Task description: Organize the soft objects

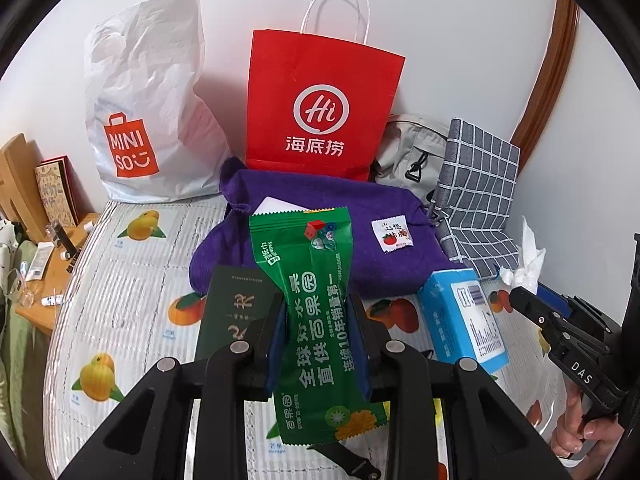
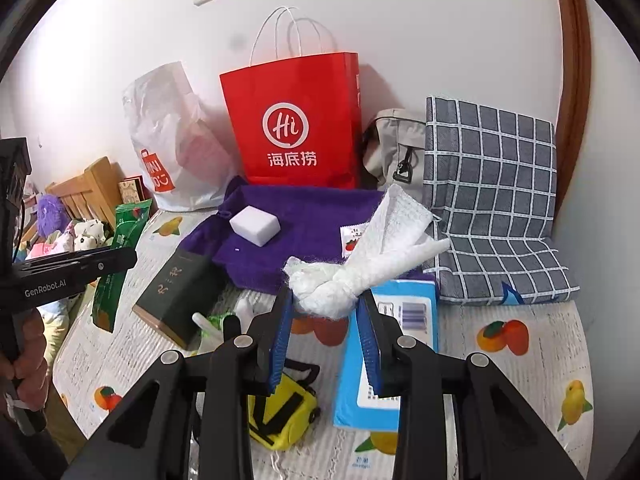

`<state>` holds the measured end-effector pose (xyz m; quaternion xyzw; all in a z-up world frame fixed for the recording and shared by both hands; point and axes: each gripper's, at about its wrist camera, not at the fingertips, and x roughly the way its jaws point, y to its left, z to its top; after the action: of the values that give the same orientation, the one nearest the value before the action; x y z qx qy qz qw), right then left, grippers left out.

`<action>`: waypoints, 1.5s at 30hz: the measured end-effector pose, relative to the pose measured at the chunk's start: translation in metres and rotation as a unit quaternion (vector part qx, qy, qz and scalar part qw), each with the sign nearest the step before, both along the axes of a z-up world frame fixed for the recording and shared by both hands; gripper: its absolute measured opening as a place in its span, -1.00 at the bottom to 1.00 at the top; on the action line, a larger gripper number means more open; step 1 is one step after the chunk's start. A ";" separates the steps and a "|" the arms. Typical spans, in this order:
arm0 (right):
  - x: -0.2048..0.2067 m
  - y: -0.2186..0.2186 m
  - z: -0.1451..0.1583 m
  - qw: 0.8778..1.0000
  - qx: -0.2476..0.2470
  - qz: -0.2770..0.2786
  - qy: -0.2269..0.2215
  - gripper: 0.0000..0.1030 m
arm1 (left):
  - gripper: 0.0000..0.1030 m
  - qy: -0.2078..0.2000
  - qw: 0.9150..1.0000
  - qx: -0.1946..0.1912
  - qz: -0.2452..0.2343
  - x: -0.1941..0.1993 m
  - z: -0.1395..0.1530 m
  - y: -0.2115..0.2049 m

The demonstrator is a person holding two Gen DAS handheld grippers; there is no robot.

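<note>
My left gripper (image 1: 318, 308) is shut on a green wet-wipes packet (image 1: 316, 300), held upright above the fruit-print mat; the packet also shows in the right wrist view (image 2: 120, 264). My right gripper (image 2: 326, 300) is shut on a crumpled white cloth (image 2: 360, 260), which also shows at the right of the left wrist view (image 1: 524, 264). Behind both lies a purple towel (image 2: 304, 220) carrying a white sponge block (image 2: 254, 220) and a small tomato sachet (image 1: 394, 236). A blue tissue pack (image 2: 388, 360) lies under the right gripper.
A red paper bag (image 2: 296, 120), a white Miniso plastic bag (image 1: 140, 100), a grey bag (image 2: 396, 144) and a checked cushion (image 2: 492, 196) line the wall. A dark green box (image 2: 176, 292) and a yellow pouch (image 2: 280, 412) lie on the mat (image 2: 500, 380). A wooden bedside table (image 1: 52, 280) stands left.
</note>
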<state>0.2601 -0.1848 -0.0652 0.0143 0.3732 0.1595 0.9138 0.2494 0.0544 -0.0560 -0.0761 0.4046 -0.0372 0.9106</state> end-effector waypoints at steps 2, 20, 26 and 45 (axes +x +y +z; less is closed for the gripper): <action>0.005 0.001 0.001 1.000 0.000 -0.001 -0.002 -0.37 | -0.46 0.001 1.000 0.003 0.000 0.005 0.000 0.000; 0.065 0.010 0.001 1.000 -0.005 -0.001 -0.008 -0.37 | -0.46 -0.003 1.000 0.026 0.000 0.060 0.001 0.005; 0.089 0.009 -0.005 1.000 -0.012 -0.005 -0.006 -0.37 | -0.46 0.007 1.000 0.014 0.010 0.082 -0.008 0.019; 0.169 0.022 -0.040 0.999 -0.026 0.010 0.039 -0.37 | -0.46 0.039 0.999 -0.019 0.022 0.160 -0.043 0.037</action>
<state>0.4286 -0.1629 -0.1052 -0.0075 0.4127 0.1583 0.8970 0.4096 0.0918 -0.0989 -0.1041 0.4372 -0.0221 0.8931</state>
